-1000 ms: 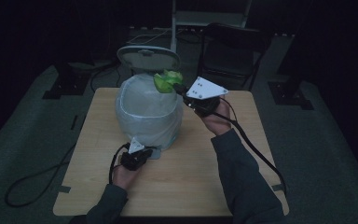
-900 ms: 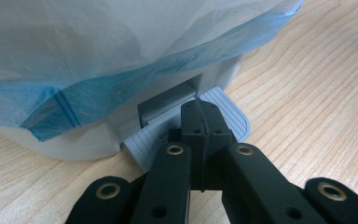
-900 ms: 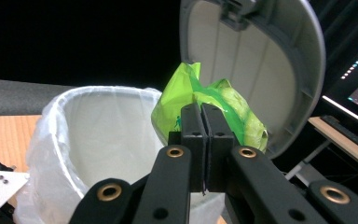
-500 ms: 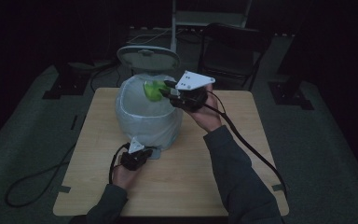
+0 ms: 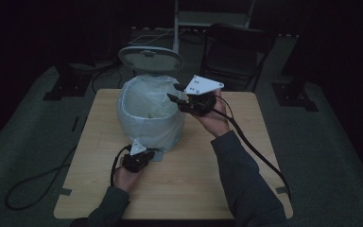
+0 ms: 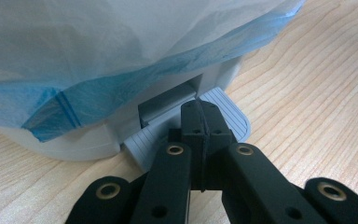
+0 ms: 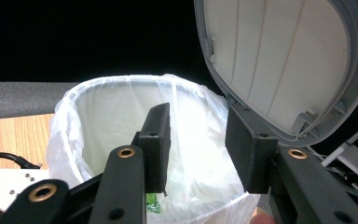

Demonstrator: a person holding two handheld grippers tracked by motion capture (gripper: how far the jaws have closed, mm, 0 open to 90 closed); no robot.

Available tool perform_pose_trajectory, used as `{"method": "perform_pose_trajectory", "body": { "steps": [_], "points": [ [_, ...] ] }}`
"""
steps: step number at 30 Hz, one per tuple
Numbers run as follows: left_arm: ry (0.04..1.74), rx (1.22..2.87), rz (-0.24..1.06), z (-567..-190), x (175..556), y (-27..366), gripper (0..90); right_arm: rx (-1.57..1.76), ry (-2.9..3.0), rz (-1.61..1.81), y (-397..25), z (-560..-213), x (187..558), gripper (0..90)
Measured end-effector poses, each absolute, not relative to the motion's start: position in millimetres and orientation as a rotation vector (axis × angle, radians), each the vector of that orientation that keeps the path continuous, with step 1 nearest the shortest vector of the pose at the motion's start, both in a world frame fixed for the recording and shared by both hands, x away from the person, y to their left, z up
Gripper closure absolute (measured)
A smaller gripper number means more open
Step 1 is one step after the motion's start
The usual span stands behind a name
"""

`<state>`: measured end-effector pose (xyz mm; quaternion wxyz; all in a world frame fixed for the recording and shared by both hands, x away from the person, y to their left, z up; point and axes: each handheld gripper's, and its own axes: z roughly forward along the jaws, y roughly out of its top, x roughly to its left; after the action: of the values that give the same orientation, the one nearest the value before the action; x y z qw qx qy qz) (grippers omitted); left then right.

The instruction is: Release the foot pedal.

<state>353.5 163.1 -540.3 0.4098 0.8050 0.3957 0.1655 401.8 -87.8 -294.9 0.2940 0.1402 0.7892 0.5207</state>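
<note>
A pedal bin (image 5: 146, 130) lined with a white bag (image 7: 121, 112) stands at the back of the wooden table (image 5: 208, 184), its grey lid (image 5: 150, 59) raised. My right gripper (image 5: 172, 91) hovers over the bin's right rim, open, with nothing between its jaws. A green item (image 7: 153, 203) lies down inside the bag. My left gripper (image 6: 200, 109) is shut, its tips resting on the ribbed grey pedal (image 6: 228, 114) at the bin's foot. In the high view the left gripper (image 5: 144, 153) sits at the bin's near side.
The raised lid (image 7: 279, 60) stands close to my right gripper's right-hand jaw. A dark chair (image 5: 236, 52) stands behind the table. Cables trail from both grippers; one runs off the table's right side (image 5: 260, 156), another lies on the floor at left (image 5: 38, 184).
The right gripper carried the green item over the bin's opening, then opened; the item has dropped into the bag. The left gripper has stayed on the pedal.
</note>
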Motion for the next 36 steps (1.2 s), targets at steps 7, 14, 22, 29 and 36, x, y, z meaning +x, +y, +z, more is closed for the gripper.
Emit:
{"method": "perform_pose_trajectory", "body": {
  "steps": [7, 14, 22, 29, 36],
  "points": [
    [0.993, 2.03, 0.413, -540, 354, 164, 90.0, 0.41, 2.103, 1.378, -95, -303, 405, 57.6],
    [0.995, 2.031, 0.419, -540, 354, 163, 90.0, 0.452, 2.108, 1.333, -102, -310, 407, 57.1],
    [0.994, 2.031, 0.427, -540, 353, 162, 90.0, 0.501, 2.108, 1.288, -116, -326, 407, 55.8],
    [0.995, 2.033, 0.441, -538, 352, 160, 85.7, 0.569, 2.13, 1.218, -126, -345, 413, 53.2],
    [1.003, 2.026, 0.434, -534, 351, 160, 84.6, 0.598, 2.145, 1.202, -132, -354, 415, 52.0]
  ]
}}
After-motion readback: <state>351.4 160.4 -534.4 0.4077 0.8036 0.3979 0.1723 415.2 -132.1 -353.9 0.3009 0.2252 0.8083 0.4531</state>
